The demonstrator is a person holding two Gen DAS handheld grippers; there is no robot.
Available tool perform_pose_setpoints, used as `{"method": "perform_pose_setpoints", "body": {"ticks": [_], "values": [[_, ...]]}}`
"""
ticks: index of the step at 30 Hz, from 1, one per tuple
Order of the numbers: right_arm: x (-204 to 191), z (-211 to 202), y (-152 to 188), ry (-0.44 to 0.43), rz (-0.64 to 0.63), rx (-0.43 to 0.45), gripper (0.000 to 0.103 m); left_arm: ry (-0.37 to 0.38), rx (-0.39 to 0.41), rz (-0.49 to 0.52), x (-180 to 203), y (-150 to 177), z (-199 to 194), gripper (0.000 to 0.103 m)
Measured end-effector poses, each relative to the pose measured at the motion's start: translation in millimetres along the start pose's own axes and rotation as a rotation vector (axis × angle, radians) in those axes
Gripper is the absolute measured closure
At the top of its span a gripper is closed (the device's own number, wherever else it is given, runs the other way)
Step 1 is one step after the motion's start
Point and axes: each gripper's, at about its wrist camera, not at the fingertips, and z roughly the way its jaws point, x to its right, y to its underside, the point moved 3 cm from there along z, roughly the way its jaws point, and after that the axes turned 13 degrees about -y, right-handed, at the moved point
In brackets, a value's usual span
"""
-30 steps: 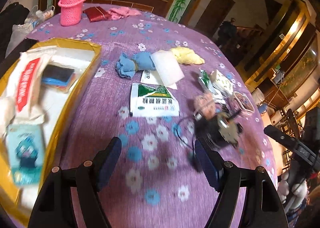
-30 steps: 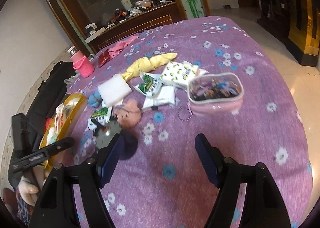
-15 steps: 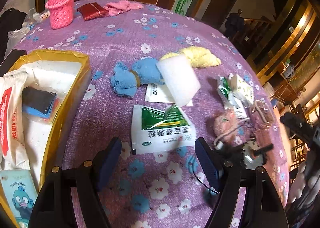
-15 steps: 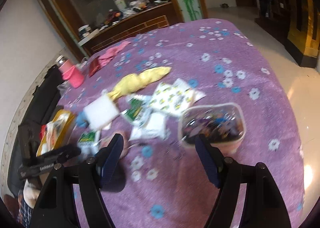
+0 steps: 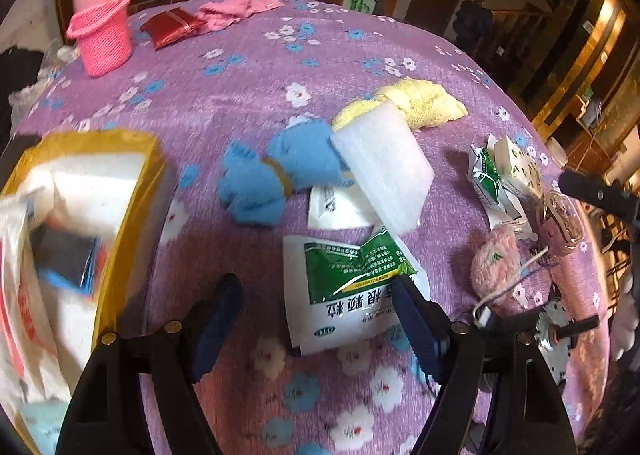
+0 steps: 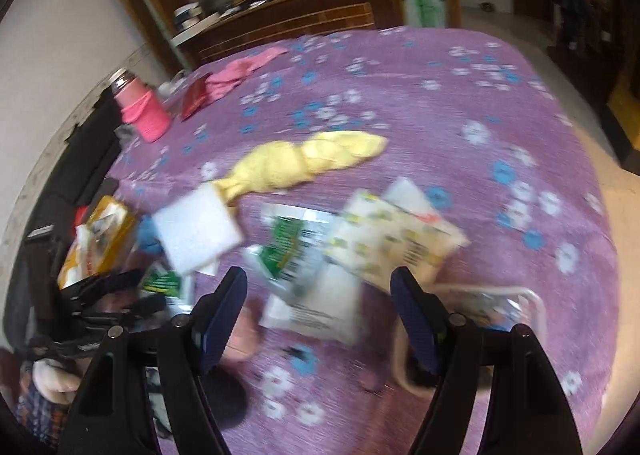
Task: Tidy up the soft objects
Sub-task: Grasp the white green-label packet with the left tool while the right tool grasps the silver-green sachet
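Note:
My left gripper (image 5: 320, 319) is open and empty, low over a green and white packet (image 5: 352, 291) that lies between its fingers. Beyond it lie a blue cloth (image 5: 276, 175), a white sponge (image 5: 384, 163) and a yellow cloth (image 5: 420, 103). A pink fluffy pad (image 5: 494, 263) lies to the right. My right gripper (image 6: 320, 315) is open and empty over a green packet (image 6: 288, 247) and a yellow-patterned tissue pack (image 6: 396, 235). The yellow cloth (image 6: 304, 167) and white sponge (image 6: 196, 231) lie beyond.
A yellow box (image 5: 132, 191) with packets stands at the left. A pink basket with a bottle (image 5: 102, 31), a red pouch (image 5: 172, 27) and a pink cloth (image 5: 236, 9) sit at the far side. A clear pouch (image 6: 500, 303) lies by my right finger.
Both grippers have moved forward over the purple cloth toward the packets. The left one has closed in on the green and white packet. Both stay open.

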Motion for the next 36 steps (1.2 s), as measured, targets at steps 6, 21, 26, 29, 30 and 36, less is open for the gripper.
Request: {"method": "perform_pose_setpoints", "body": {"ticks": [6, 21, 26, 29, 30, 36], "values": [[-11, 14, -19, -0.063, 0.03, -0.019, 0.03, 0.008, 0.031, 0.072, 14, -8, 10, 0.008], [-8, 34, -15, -0.101, 0.063, -0.068, 0.03, 0.036, 0.064, 0.242, 21, 9, -21, 0.025], [-6, 61, -13, -0.018, 0.07, -0.129, 0.03, 0.008, 0.06, 0.288, 34, 7, 1, 0.018], [-3, 77, -11, 0.063, 0.062, -0.164, 0.03, -0.009, 0.09, 0.327, 44, 8, 4, 0.018], [-5, 80, -13, 0.089, 0.046, -0.161, 0.03, -0.016, 0.104, 0.332, 46, 8, 3, 0.021], [-12, 82, -13, 0.093, 0.027, -0.145, 0.054, 0.057, 0.108, 0.255, 35, 6, -8, 0.045]]}}
